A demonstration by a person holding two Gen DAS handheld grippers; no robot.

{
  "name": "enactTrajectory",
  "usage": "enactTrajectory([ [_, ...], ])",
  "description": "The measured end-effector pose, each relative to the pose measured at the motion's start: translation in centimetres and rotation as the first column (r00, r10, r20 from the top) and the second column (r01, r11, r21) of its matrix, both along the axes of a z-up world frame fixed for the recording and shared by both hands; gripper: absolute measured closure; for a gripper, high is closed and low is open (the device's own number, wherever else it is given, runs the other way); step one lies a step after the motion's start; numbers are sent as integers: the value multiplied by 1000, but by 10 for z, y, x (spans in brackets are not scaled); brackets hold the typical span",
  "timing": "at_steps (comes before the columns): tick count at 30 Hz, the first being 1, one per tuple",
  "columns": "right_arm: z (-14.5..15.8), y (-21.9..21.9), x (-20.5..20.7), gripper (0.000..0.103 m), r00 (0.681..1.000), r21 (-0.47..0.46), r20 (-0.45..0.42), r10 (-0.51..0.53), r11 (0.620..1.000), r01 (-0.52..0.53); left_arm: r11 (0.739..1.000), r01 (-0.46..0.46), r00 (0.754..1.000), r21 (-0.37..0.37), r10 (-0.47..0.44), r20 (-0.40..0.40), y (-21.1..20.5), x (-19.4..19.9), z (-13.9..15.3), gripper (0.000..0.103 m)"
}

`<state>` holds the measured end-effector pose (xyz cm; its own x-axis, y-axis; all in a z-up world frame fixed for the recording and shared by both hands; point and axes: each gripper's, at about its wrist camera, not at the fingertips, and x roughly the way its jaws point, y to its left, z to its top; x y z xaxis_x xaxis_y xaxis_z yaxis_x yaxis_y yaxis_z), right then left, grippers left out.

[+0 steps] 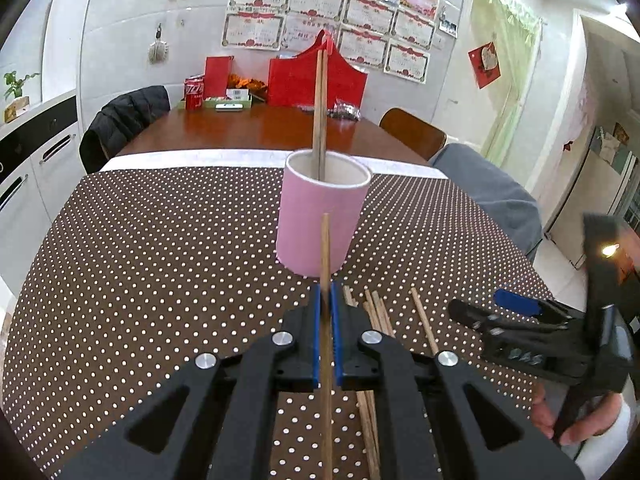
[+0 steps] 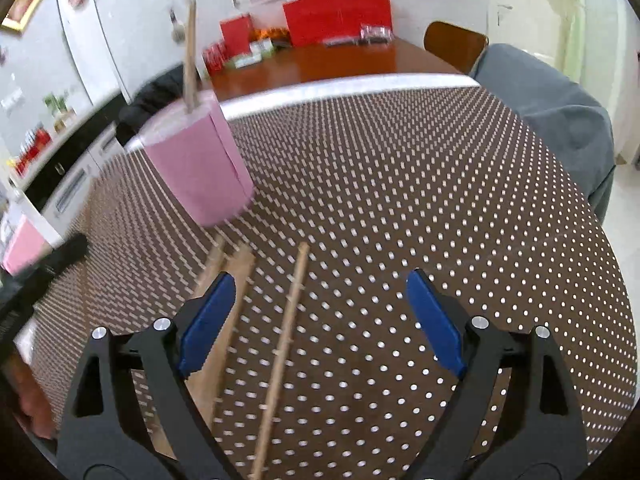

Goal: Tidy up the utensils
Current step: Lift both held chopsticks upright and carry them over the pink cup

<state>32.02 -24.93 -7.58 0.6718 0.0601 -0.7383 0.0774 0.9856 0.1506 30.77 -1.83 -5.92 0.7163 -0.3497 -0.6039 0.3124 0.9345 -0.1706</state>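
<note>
Your left claw [image 1: 327, 300] grips one chopstick [image 1: 326, 264] just near the pink cup [image 1: 320, 216]; lift it over the rim and release; your right claw [image 2: 320, 312] hangs open above the loose chopsticks [image 2: 280, 344]

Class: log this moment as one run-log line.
left tool: shut on chopstick | right tool: open, empty | pink cup: holds chopsticks
</note>
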Motion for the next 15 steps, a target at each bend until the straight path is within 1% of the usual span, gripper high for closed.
enactTrajectory([
  [4, -25, 9, 8, 17, 997, -46, -77, 16, 999, -19, 1000, 7, 1000, 7, -6, -15, 1, 1, -3, 97],
  [7, -36, 20, 12, 17, 994, -108, -105, 20, 994, -32, 1000, 8, 1000, 12, -8, -16, -1, 2, -5, 97],
  [8, -37, 26, 12, 17, 996, -156, -89, 24, 987, -38, 1000, 8, 1000, 14, -8, -14, -2, 2, -6, 97],
  [9, -37, 27, 12, 26, 996, -158, -86, 29, 987, -43, 1000, 9, 1000, 16, -8, -14, -3, 2, -7, 97],
  [10, -37, 28, 13, 48, 996, -137, -81, 46, 989, -56, 1000, 8, 1000, 19, -7, -16, -3, 2, -8, 97],
  [11, -35, 30, 12, 69, 996, -143, -67, 52, 988, -62, 1000, 7, 1000, 20, -7, -19, -3, 3, -9, 97],
  [12, -33, 31, 12, 93, 996, -140, -52, 68, 987, -74, 1000, 7, 1000, 18, -6, -24, -3, 4, -10, 97],
  [15, -34, 26, 13, 95, 995, -112, -49, 86, 990, -91, 1000, 5, 999, 7, -5, -39, -2, 7, -14, 97],
])
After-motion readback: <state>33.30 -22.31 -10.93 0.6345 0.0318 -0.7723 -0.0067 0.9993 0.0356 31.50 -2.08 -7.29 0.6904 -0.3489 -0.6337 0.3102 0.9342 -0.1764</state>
